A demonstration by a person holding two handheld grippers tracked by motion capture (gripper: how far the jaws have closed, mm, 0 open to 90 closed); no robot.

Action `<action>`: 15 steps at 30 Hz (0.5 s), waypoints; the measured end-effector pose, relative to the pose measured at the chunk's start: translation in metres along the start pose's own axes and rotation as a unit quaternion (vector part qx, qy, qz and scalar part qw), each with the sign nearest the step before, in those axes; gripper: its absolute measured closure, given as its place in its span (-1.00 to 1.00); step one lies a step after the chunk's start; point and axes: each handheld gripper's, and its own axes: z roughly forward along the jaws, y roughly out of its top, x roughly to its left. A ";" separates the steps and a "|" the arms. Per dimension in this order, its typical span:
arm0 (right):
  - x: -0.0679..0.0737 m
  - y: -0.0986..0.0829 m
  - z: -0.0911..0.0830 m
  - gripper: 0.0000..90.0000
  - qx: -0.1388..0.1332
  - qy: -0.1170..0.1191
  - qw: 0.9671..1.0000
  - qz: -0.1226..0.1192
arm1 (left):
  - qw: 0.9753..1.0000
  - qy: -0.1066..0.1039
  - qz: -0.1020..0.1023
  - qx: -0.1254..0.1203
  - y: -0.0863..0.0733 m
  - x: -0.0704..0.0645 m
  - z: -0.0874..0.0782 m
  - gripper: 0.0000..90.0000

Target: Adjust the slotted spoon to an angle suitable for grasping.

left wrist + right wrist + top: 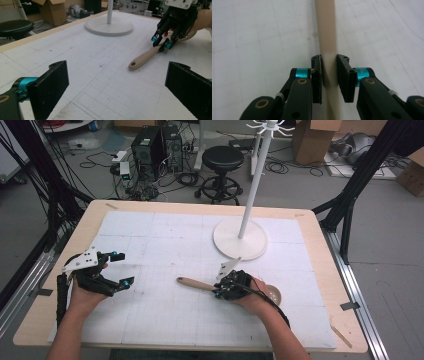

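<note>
The wooden spoon (200, 284) lay flat on the white gridded mat (150, 245), a little right of the table's middle, its handle end with the hanging hole pointing toward my left side and its bowl tucked under my right hand (257, 297). I judged it light, stiff and dry, with a smooth rounded handle that could roll or twist in a narrow pinch, so the place to take it was mid-handle, close to the balance point. That was where my right gripper (329, 75) sat, its two pads closed against either side of the shaft. My left gripper (117, 270) hovered well apart at the mat's left, jaws spread wide and holding nothing. Beyond the spoon stood the white rack (240, 237) on its round base. I could read no brand, label or writing on any of it.
</note>
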 end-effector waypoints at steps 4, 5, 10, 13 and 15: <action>-0.006 -0.017 -0.011 0.66 -0.006 -0.013 1.000 0.024 | 1.000 -0.001 -0.001 0.002 0.000 -0.001 0.001 -0.88; -0.007 -0.020 -0.013 0.66 -0.007 -0.015 0.999 0.030 | 1.000 -0.002 0.000 0.003 0.000 -0.001 0.001 -0.87; -0.013 -0.039 -0.025 0.66 -0.014 -0.029 0.998 0.055 | 1.000 -0.004 0.001 0.005 0.000 0.000 0.002 -0.87; -0.014 -0.043 -0.027 0.64 -0.019 -0.031 0.997 0.066 | 1.000 -0.005 -0.001 0.003 -0.001 0.000 0.002 -0.87; -0.013 -0.044 -0.028 0.42 -0.023 -0.037 0.997 0.068 | 1.000 -0.005 -0.002 0.002 -0.001 0.000 0.003 -0.87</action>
